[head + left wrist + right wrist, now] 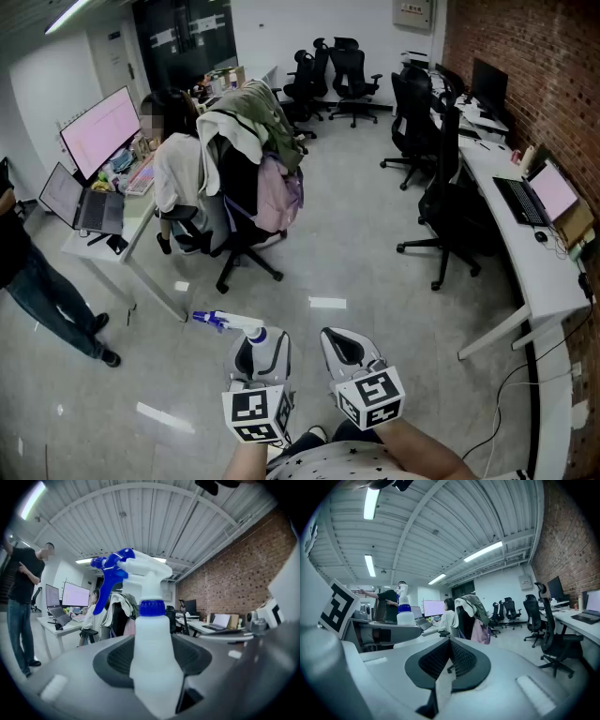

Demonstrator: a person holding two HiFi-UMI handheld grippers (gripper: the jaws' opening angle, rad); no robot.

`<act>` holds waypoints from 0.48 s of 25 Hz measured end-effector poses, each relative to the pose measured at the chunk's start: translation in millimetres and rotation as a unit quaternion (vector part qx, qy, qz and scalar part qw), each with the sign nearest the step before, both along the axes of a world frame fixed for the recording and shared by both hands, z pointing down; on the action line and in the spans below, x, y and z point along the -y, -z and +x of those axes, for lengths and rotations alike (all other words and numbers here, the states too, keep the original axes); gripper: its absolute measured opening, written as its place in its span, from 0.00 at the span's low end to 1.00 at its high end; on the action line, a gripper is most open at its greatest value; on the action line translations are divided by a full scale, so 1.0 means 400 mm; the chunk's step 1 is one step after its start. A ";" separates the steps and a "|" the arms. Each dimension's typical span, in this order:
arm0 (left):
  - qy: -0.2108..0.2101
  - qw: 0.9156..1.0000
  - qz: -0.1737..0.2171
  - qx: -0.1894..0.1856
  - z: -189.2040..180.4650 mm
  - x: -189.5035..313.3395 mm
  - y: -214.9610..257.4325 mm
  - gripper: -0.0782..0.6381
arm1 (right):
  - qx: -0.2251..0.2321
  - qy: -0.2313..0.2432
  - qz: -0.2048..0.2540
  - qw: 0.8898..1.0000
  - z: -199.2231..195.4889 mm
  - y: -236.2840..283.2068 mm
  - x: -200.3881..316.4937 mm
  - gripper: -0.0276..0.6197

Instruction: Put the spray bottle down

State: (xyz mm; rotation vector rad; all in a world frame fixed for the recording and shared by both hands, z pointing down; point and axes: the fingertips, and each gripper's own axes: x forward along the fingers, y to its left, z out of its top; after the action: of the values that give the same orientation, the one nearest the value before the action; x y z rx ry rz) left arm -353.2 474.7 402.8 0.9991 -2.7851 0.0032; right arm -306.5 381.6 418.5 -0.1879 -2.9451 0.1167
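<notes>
The spray bottle [236, 322] is white with a blue trigger and collar. It hangs above the grey floor with its nozzle toward the left, and my left gripper [263, 349] is shut on its body. In the left gripper view the spray bottle [152, 653] stands upright between the two grey jaws of the left gripper [152, 672], filling the gap. My right gripper [345, 345] is just to the right of the left one, at the same height. In its own view the right gripper [447, 660] has its dark pads pressed together with nothing between them; the bottle [404, 611] shows at its left.
An office chair draped with clothes [248, 178] stands ahead, with a seated person [178, 178] at a desk with monitors [98, 127]. Another person [37, 281] stands at the left. A long white desk [525, 281] and black chairs [445, 216] line the brick wall at the right.
</notes>
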 end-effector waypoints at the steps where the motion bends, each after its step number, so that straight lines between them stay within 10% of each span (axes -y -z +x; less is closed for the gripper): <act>1: -0.006 1.000 0.000 -0.003 -0.004 0.011 -0.004 0.45 | 0.001 -0.007 0.001 1.000 -0.001 -0.001 0.014 0.04; 12: -0.133 0.991 -0.011 -0.012 0.050 0.304 -0.016 0.45 | -0.010 -0.126 -0.003 0.992 0.088 -0.019 0.280 0.04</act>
State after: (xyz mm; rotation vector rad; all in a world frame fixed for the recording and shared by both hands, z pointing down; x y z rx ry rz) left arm -333.2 353.1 409.4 1.3473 -2.6027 0.0568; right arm -271.2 269.6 426.0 0.1860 -2.9357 0.1623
